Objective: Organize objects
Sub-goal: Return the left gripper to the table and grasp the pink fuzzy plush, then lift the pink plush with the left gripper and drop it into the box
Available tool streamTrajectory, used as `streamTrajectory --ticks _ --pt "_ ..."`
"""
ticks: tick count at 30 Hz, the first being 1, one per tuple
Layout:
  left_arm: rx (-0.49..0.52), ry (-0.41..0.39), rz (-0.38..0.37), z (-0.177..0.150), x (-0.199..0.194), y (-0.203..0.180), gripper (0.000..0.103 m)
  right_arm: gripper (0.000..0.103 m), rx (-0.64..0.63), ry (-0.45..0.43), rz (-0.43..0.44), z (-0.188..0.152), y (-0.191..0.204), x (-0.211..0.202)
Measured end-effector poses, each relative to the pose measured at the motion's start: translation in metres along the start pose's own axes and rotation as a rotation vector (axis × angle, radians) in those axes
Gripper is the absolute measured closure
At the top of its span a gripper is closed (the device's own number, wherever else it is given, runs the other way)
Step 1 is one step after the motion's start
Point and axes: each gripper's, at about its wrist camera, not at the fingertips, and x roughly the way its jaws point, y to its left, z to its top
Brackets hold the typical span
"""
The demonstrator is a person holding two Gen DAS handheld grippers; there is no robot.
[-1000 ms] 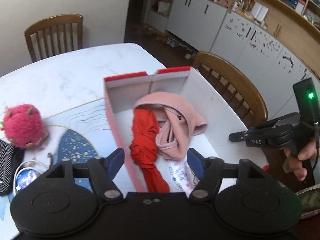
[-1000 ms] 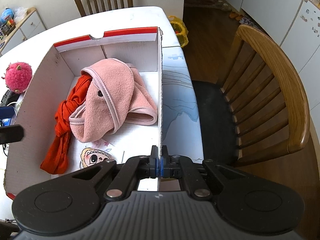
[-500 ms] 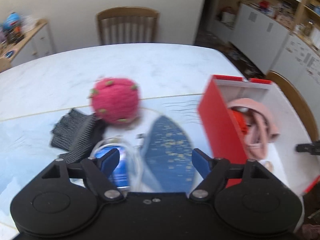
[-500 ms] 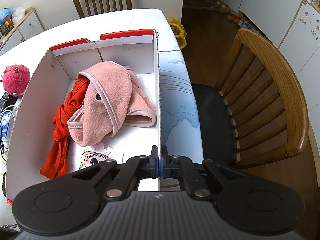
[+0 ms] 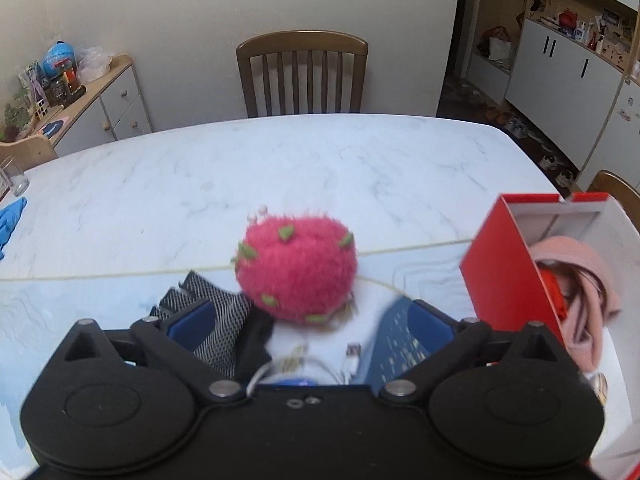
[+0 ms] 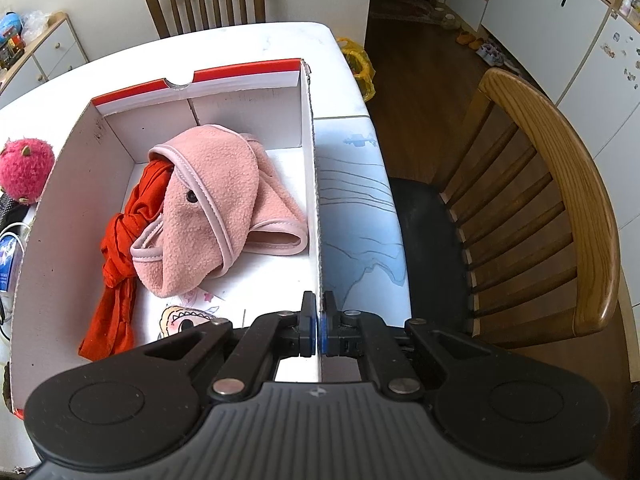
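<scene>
My left gripper (image 5: 308, 320) has swung away from the box (image 5: 508, 276): a second ago it looked straight down into it at the clothes, and now the box sits off to its right with only the red outer wall and a slice of the interior showing. Its jaws are opening, noticeably wider than a second ago, and nothing is pressed between the blue pads (image 5: 188, 322). Directly ahead of the fingers I now have the pink plush toy (image 5: 296, 268), which earlier lay far off to the gripper's left. The black mesh glove (image 5: 208, 316) lies by the left finger, partly under the toy's edge, and a white cable (image 5: 352, 354) with a plug lies between the fingers on the blue patterned mat (image 5: 400, 344). This view is slightly blurred.

My right gripper (image 6: 319, 326) has not shifted: it is pinched tight on the near end of the box's right-hand wall (image 6: 316, 216), one pad on each side, just as before. Ahead and to its left inside the box lie the pink fleece garment (image 6: 216, 208) and, beside and partly under it, the red cloth (image 6: 120, 264), both unchanged. A wooden chair (image 6: 560, 208) stands to the gripper's right, beyond the table (image 6: 348, 240) edge.
</scene>
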Motion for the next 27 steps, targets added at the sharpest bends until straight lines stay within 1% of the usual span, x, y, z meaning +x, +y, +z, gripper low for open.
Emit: streamTrajectory --ticks 7,12,16,22,25,27 --pt "0.005 0.029 0.039 0.02 0.036 0.0 0.001 0.1 -0.005 0.014 0.002 -0.007 -0.005 -0.001" --pt "0.003 0.053 0.041 0.027 0.056 0.001 0.001 0.1 -0.01 0.019 0.003 -0.013 -0.009 -0.004" --pt "0.013 0.081 0.057 0.027 0.071 0.001 0.001 0.1 -0.016 0.023 0.002 -0.017 -0.01 -0.008" --pt "-0.007 0.117 0.067 0.022 0.088 0.006 0.001 0.1 -0.014 0.026 0.004 -0.02 -0.012 -0.011" --pt "0.006 0.11 0.072 0.021 0.088 0.005 0.002 0.1 -0.015 0.027 0.003 -0.019 -0.011 -0.012" --pt "0.013 0.103 0.076 0.021 0.088 0.004 0.004 0.1 -0.016 0.027 0.003 -0.018 -0.011 -0.012"
